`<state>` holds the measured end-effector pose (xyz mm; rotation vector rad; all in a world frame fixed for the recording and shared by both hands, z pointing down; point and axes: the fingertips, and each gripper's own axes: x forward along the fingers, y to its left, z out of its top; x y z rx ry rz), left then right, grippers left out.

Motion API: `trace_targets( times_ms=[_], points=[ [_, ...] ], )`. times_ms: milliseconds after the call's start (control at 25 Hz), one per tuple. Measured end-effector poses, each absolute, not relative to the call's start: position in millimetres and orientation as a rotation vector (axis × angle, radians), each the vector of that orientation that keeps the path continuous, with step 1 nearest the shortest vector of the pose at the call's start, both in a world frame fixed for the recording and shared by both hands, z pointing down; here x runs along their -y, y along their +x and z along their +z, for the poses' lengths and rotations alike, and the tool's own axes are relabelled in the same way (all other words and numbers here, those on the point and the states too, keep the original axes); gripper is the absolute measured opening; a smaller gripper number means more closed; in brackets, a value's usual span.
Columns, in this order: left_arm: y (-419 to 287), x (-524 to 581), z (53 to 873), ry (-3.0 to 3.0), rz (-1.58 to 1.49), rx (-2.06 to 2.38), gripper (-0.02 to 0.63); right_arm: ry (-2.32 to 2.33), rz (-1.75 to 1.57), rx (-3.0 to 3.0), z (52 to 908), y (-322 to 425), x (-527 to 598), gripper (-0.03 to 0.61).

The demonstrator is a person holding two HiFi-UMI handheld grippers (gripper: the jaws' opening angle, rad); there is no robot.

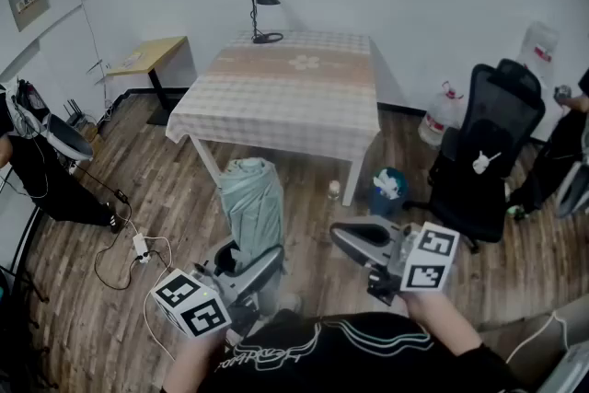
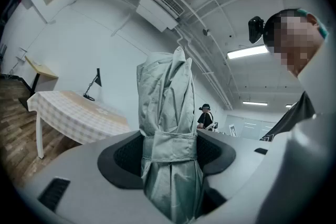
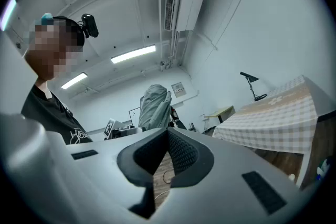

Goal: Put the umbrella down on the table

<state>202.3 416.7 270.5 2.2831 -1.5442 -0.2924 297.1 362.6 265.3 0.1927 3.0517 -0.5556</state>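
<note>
A folded pale green umbrella (image 1: 253, 202) stands upright in front of me, its strap wrapped around the middle. My left gripper (image 1: 244, 267) is shut on it. In the left gripper view both pads press the umbrella (image 2: 168, 113) at the strap, at the left gripper (image 2: 168, 150). My right gripper (image 1: 354, 239) is held level to the right of the umbrella, apart from it, with nothing in it. In the right gripper view the tips of the right gripper (image 3: 168, 131) meet, and the umbrella (image 3: 155, 105) shows beyond them. The table (image 1: 294, 97), with a checked cloth, stands ahead.
A black desk lamp (image 1: 258, 9) stands at the table's far edge. A black office chair (image 1: 488, 152), a small bin (image 1: 388, 189) and a water bottle (image 1: 442, 115) are to the right. A power strip with cables (image 1: 138, 246) lies on the floor at left, near a person (image 1: 46, 170).
</note>
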Motion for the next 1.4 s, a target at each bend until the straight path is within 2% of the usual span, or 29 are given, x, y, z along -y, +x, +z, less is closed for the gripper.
trace_targets(
  times_ms=[560, 880, 1400],
  points=[
    [233, -421, 265, 2.27, -0.296, 1.548, 0.268, 0.198, -0.582, -3.02, 265, 326, -362, 0.012],
    [220, -411, 270, 2.253, -0.279, 1.57, 0.268, 0.196, -0.628, -3.01, 272, 318, -348, 0.012],
    [158, -373, 286, 2.193, -0.298, 1.602, 0.268, 0.225, -0.661, -3.029, 286, 254, -305, 0.012]
  ],
)
